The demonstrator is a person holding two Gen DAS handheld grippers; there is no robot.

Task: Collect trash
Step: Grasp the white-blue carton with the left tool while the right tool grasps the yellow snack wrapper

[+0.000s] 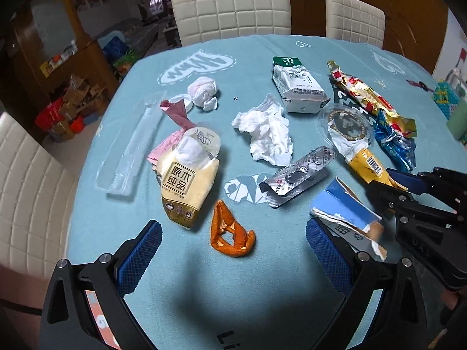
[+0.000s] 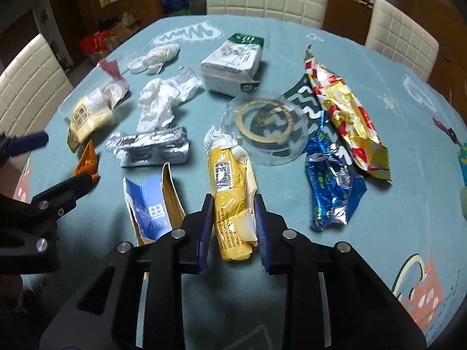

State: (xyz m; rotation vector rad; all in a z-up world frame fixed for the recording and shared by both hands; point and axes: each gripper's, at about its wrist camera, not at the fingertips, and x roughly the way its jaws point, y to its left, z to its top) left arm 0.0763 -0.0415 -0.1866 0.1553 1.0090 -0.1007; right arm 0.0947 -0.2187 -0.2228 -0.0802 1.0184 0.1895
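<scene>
Trash lies scattered on a table with a light blue cloth (image 1: 175,277). My left gripper (image 1: 233,250) is open and empty, with an orange peel (image 1: 230,233) lying between its fingers. My right gripper (image 2: 233,221) has its fingers on both sides of a yellow wrapper (image 2: 230,192) and is shut on it; the gripper also shows in the left wrist view (image 1: 388,186). A torn blue carton piece (image 2: 151,207) lies just left of the yellow wrapper. A silver blister pack (image 2: 154,151) and crumpled white tissue (image 1: 265,134) lie further in.
Also on the cloth are a cream tissue pack (image 1: 186,180), a clear plastic sleeve (image 1: 131,151), a green-white carton (image 2: 233,61), a clear round lid (image 2: 268,128), a blue foil wrapper (image 2: 329,186) and a red-gold wrapper (image 2: 347,116). White chairs (image 1: 233,8) surround the table.
</scene>
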